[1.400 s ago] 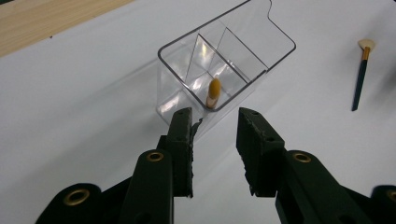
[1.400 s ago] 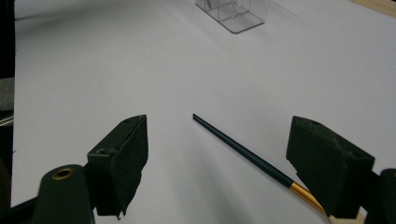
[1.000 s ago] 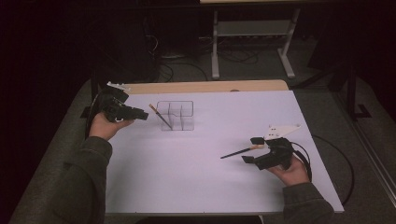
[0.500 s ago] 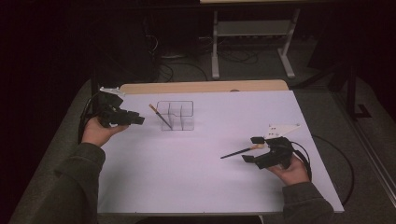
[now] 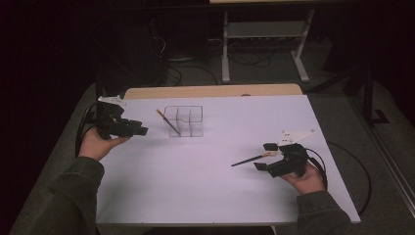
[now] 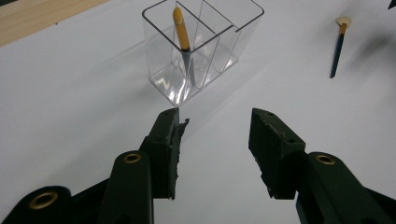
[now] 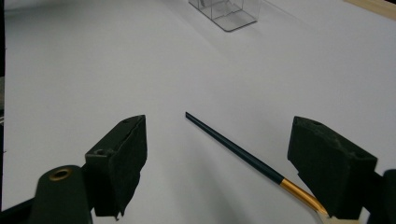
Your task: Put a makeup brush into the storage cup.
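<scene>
A clear divided organizer (image 5: 184, 121) stands at the back middle of the white sheet, and a yellow-handled brush (image 5: 168, 122) leans in its left compartment. My left gripper (image 5: 141, 131) is held open to the left of it, with nothing between its jaws. From the left gripper view (image 6: 215, 140) the organizer (image 6: 201, 46) and its brush (image 6: 182, 35) lie just ahead. A dark-handled brush (image 5: 250, 159) lies flat on the sheet at the right. My right gripper (image 5: 264, 157) stands open around its gold end; the brush (image 7: 233, 147) lies between the jaws (image 7: 217, 154), untouched.
The white sheet (image 5: 205, 191) covers most of the table, with a strip of wooden edge (image 5: 210, 91) at the back. A metal stand (image 5: 264, 34) and cables sit on the dark floor behind. The dark brush (image 6: 337, 51) also appears far off in the left gripper view.
My left gripper has drifted a little toward the near side of the table, away from the back edge. The right gripper and both brushes have stayed put.
</scene>
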### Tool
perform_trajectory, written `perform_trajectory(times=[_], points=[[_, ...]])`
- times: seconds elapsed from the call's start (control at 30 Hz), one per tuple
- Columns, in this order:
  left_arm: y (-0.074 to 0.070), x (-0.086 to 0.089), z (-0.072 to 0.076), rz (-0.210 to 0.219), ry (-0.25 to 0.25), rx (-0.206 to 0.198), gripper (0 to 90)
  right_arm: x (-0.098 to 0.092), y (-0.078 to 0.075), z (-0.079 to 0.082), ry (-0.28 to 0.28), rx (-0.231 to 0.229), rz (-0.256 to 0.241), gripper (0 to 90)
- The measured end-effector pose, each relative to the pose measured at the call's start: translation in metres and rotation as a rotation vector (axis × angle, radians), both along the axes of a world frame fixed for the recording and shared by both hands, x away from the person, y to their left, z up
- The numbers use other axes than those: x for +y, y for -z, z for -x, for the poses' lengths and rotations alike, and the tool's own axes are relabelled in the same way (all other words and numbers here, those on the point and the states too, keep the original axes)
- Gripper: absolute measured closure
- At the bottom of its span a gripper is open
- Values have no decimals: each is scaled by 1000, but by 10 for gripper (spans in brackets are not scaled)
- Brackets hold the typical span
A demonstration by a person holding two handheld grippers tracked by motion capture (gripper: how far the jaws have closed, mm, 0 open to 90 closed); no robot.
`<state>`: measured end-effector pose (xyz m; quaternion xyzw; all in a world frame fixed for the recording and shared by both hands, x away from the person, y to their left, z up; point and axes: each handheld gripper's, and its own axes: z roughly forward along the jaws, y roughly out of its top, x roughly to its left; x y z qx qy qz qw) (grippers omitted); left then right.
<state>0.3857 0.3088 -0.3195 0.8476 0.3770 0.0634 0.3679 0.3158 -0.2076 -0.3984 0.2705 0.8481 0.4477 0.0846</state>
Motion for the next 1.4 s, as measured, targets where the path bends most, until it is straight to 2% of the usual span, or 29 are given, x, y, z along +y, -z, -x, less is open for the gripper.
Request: perform_trajectory(times=[0.4,0.53,0.67,0.87,1.3,1.4], points=[[-2,-4,12,-9,16,-14,509,-4,-3,3,9,-7,12,189],[-1,-7,17,-24,38,-9,492,-5,-4,4,9,-13,11,189],[-2,-9,21,-17,42,-14,484,-4,-4,4,7,-12,17,189],[-1,-11,22,-19,57,-14,476,-7,-3,7,18,-9,17,189],[-2,-21,29,-6,61,-42,459,-10,-3,7,19,-17,15,187],[-2,-24,31,-15,78,-46,456,-10,-3,7,18,-16,16,186]])
